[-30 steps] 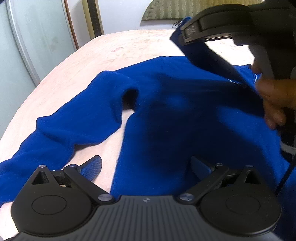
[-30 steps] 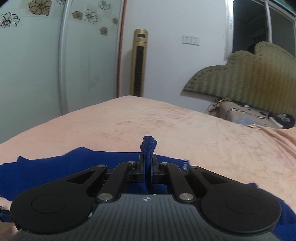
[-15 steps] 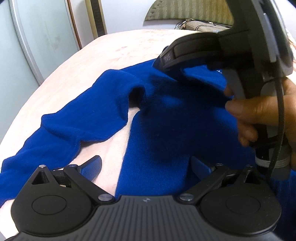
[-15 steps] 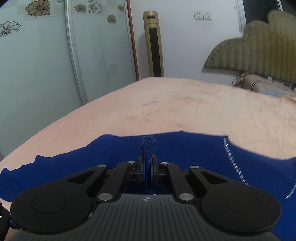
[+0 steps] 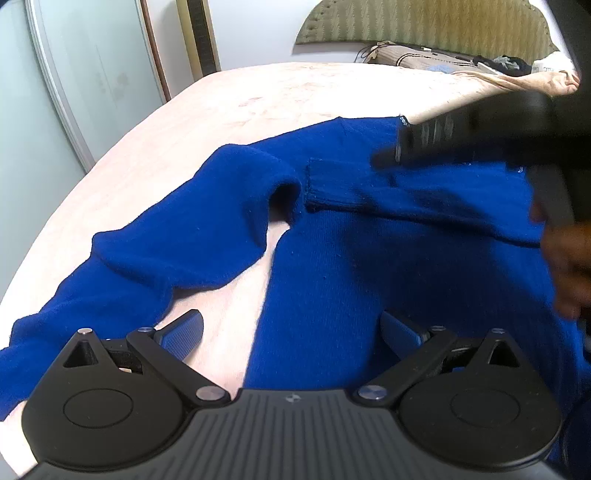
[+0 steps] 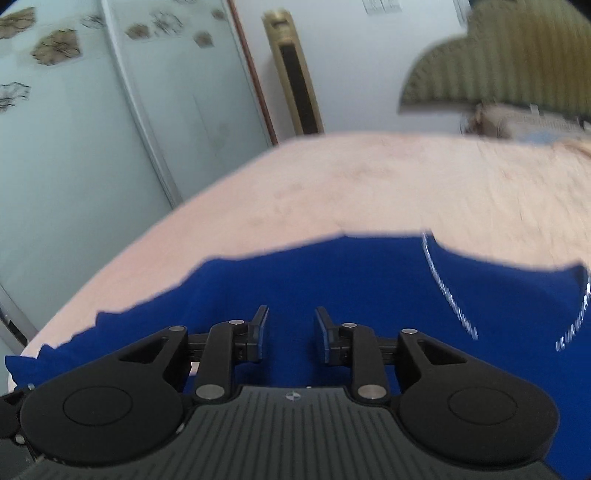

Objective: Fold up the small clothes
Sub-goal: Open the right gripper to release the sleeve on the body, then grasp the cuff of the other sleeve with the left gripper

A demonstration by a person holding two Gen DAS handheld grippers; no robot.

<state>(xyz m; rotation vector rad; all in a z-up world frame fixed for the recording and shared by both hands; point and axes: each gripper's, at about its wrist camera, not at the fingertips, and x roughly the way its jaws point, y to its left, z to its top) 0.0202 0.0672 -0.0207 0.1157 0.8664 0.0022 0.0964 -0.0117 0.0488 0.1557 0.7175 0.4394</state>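
A blue knit sweater (image 5: pixel 369 266) lies spread on the pink bed (image 5: pixel 280 96). One sleeve (image 5: pixel 388 192) lies folded across its chest, cuff toward the left. The other sleeve (image 5: pixel 155 243) stretches out to the left. My left gripper (image 5: pixel 291 332) is open and empty, low over the sweater's hem edge. My right gripper (image 6: pixel 290 332) is open and empty just above the sweater (image 6: pixel 332 288). Its black body (image 5: pixel 480 129) shows blurred in the left wrist view over the folded sleeve.
A padded headboard (image 5: pixel 424 22) and bedding (image 5: pixel 461 62) are at the far end of the bed. A sliding glass wardrobe (image 6: pixel 92 129) and a tall gold tower unit (image 6: pixel 295 81) stand beyond the left edge.
My right gripper carried the sleeve across the sweater's chest, then opened and let it go. The sleeve now lies folded over the body. My left gripper stayed open and still.
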